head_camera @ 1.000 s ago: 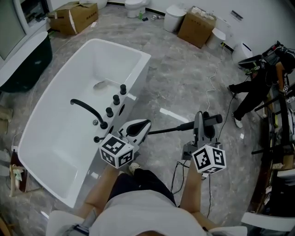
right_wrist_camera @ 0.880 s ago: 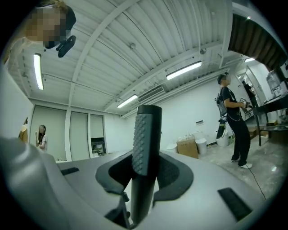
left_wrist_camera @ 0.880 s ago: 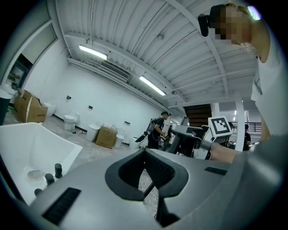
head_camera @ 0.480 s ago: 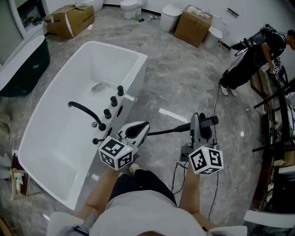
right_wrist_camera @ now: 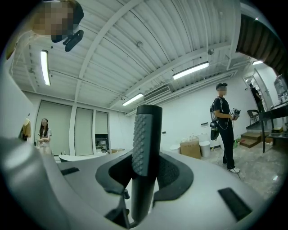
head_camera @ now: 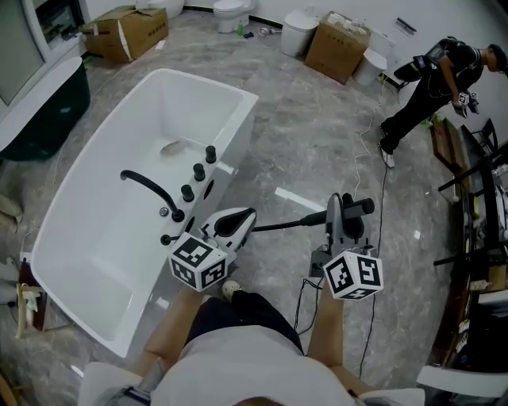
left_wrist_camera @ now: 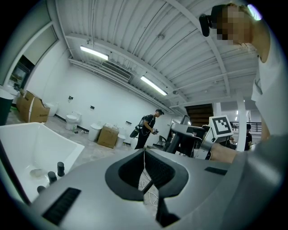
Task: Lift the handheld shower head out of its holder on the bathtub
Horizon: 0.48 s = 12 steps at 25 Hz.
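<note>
Right gripper (head_camera: 342,216) pinches the shower head (head_camera: 359,208). In my right gripper view the black handle (right_wrist_camera: 145,148) stands upright between the jaws, with both pads pressed on its sides and the knobbly strip facing the camera. The shower head is out of the tub (head_camera: 236,127), held over the grey floor (head_camera: 309,135) to the right of the tub and well apart from the rim. It lies roughly level, with its end poking out past the jaws to the right. A black hose (head_camera: 279,226) runs left from it, toward the near end of the tub, passing behind my left gripper (head_camera: 242,216).

Left gripper jaws are pressed together, tips touching, and nothing sits between them. Through the hollow behind the tips only floor and a cable show. This gripper hovers beside the tub's near corner, close to the rim.

On the rim are a curved black spout (head_camera: 148,185) and a row of black knobs (head_camera: 199,172), with a small black fitting (head_camera: 167,239) at the near end. I can't tell whether that fitting is the holder.

A person in black (head_camera: 432,83) stands far right. Cardboard boxes (head_camera: 339,45) and a toilet (head_camera: 230,9) sit along the back wall.
</note>
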Tool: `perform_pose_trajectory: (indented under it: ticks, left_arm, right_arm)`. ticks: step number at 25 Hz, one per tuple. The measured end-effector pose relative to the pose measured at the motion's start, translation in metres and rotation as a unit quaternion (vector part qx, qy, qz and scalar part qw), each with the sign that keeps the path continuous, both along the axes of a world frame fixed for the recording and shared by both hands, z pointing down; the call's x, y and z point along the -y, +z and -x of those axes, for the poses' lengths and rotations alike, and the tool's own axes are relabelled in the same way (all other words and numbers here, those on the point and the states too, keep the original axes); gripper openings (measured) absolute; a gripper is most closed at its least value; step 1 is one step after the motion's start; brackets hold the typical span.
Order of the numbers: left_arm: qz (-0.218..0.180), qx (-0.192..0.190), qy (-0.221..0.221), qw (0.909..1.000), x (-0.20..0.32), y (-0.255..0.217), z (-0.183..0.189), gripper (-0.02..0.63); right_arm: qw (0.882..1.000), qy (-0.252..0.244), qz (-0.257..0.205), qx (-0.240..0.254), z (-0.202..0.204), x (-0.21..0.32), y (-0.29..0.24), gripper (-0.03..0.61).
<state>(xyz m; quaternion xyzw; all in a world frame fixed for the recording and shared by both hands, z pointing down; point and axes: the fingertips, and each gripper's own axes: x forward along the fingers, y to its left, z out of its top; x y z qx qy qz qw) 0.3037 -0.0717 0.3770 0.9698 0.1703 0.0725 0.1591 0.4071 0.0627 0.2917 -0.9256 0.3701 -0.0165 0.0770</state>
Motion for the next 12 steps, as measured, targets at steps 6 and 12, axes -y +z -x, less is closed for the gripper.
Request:
perform_pose_trajectory:
  ticks: [6, 12]
  left_arm:
    - [-0.003, 0.0, 0.005, 1.0, -0.0029, -0.0009, 0.0024, 0.012]
    - [-0.004, 0.002, 0.005, 1.0, -0.0052, 0.001, 0.0058, 0.012]
  right_arm:
    - [1.0, -0.003, 0.005, -0.002, 0.0031, 0.0012, 0.0006, 0.118]
    - [1.0, -0.007, 0.006, -0.003, 0.0048, 0.0003, 0.0019, 0.12]
